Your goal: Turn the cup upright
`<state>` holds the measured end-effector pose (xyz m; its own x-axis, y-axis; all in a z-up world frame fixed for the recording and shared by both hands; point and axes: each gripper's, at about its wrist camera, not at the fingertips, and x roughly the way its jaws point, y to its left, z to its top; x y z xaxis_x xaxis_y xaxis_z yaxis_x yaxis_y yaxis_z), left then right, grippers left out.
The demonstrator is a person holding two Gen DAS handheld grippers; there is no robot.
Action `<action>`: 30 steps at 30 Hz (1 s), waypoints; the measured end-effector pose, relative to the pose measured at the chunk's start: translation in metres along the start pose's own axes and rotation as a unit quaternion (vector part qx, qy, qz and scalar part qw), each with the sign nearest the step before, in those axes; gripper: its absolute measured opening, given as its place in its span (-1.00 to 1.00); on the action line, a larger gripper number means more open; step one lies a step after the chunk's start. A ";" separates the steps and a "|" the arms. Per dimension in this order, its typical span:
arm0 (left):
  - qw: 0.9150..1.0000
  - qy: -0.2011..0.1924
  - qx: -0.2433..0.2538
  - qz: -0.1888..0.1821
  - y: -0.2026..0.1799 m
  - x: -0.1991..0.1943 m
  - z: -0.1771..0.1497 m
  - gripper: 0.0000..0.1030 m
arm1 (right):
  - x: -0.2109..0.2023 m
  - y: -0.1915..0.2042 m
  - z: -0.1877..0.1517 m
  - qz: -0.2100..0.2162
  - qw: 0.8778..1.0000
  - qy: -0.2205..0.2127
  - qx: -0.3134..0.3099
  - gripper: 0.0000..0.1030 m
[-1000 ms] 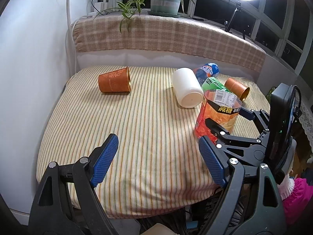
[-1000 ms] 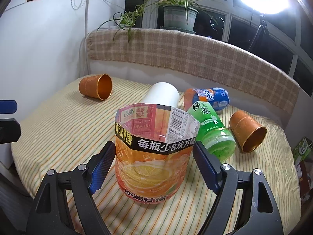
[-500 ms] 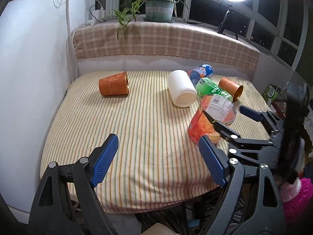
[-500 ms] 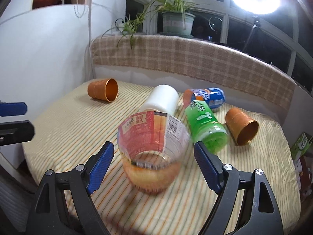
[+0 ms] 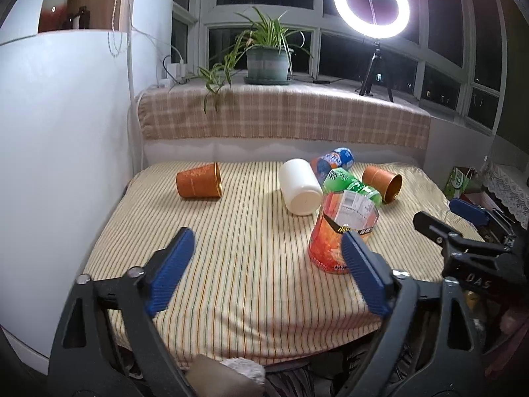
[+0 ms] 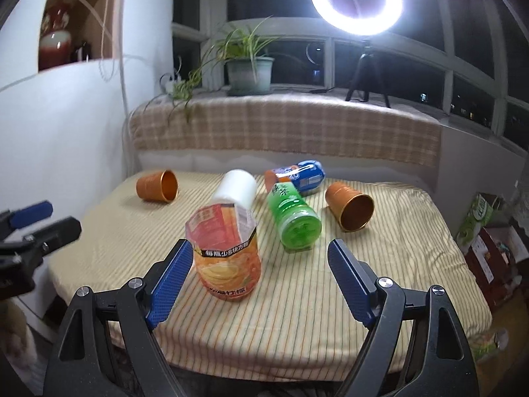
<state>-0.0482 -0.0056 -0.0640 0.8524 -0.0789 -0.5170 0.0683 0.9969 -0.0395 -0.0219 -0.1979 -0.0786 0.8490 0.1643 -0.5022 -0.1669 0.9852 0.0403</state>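
Standing upright on striped, ribbed cloth: cut-off orange plastic cup (jagged rim, glossy label). Flanking nothing, both spread wide, gripping nothing: right gripper, left gripper.

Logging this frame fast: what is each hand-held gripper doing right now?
Left hand-held gripper: open, holding nothing.
Right hand-held gripper: open, holding nothing; the orange cup stands free beside its left finger.

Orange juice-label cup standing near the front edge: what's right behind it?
Behind the orange juice-label cup lie a white cylinder cup and a green bottle-cup; the white one's near end is hidden.
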 end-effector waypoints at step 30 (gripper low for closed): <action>0.999 -0.032 0.018 0.003 -0.019 0.001 0.002 1.00 | -0.020 -0.017 0.004 -0.050 0.998 -0.033 0.011 0.62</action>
<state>-0.0481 -0.0249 -0.0619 0.8845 -0.0731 -0.4608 0.0802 0.9968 -0.0042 -0.0341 -0.2173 -0.0653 0.8918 0.0672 -0.4474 -0.0688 0.9975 0.0128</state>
